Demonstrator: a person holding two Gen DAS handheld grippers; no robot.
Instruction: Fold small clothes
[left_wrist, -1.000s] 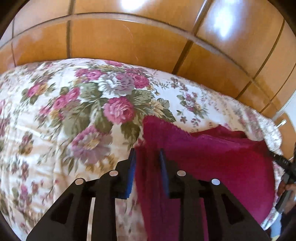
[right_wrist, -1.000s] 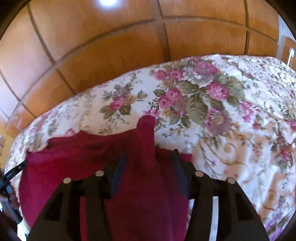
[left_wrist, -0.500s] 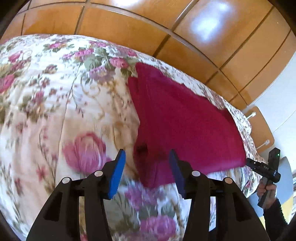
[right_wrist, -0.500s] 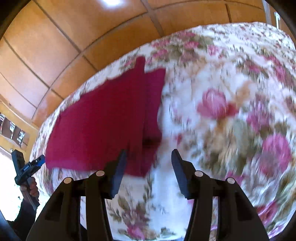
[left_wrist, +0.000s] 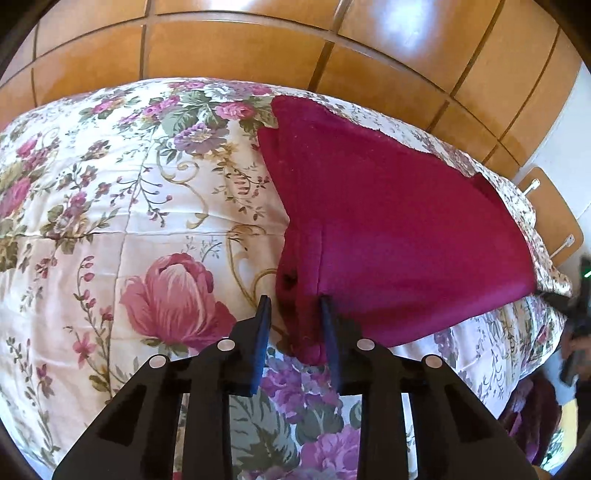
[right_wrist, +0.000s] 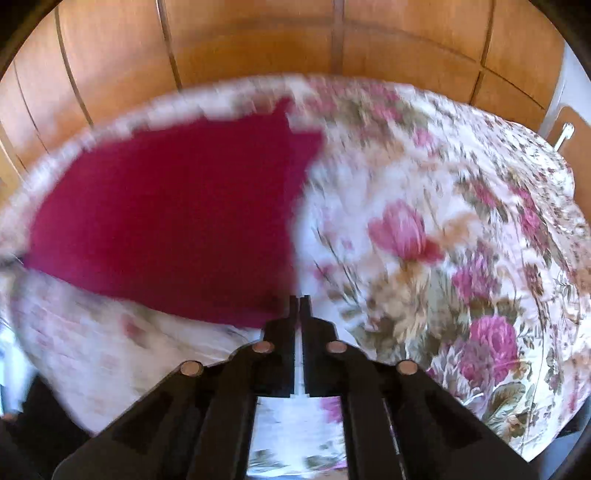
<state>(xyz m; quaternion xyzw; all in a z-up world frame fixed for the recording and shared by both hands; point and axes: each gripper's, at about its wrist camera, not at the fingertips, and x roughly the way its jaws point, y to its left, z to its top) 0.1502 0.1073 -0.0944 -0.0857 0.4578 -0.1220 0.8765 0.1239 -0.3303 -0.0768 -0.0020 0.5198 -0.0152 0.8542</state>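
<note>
Left gripper (left_wrist: 295, 321): jaws just narrowed around the near-left corner of the crimson knit garment (left_wrist: 388, 229); pads flank the fabric, contact unclear.
Garment: spread flat on the floral bedspread (left_wrist: 129, 221), near its close edge.
Right gripper (right_wrist: 299, 306): jaws just closed fully at the garment's near-right corner (right_wrist: 258, 310); blur hides whether cloth is pinched.
Risk: one corner slips free on lifting, skewing the fold.

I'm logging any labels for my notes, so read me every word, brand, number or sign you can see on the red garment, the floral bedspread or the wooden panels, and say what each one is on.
None: no readable text in either view.
Red garment: no tag or print visible.
Floral bedspread: flower pattern only.
Wooden panels: plain.
The right wrist view is too blurred to show fine print.
</note>
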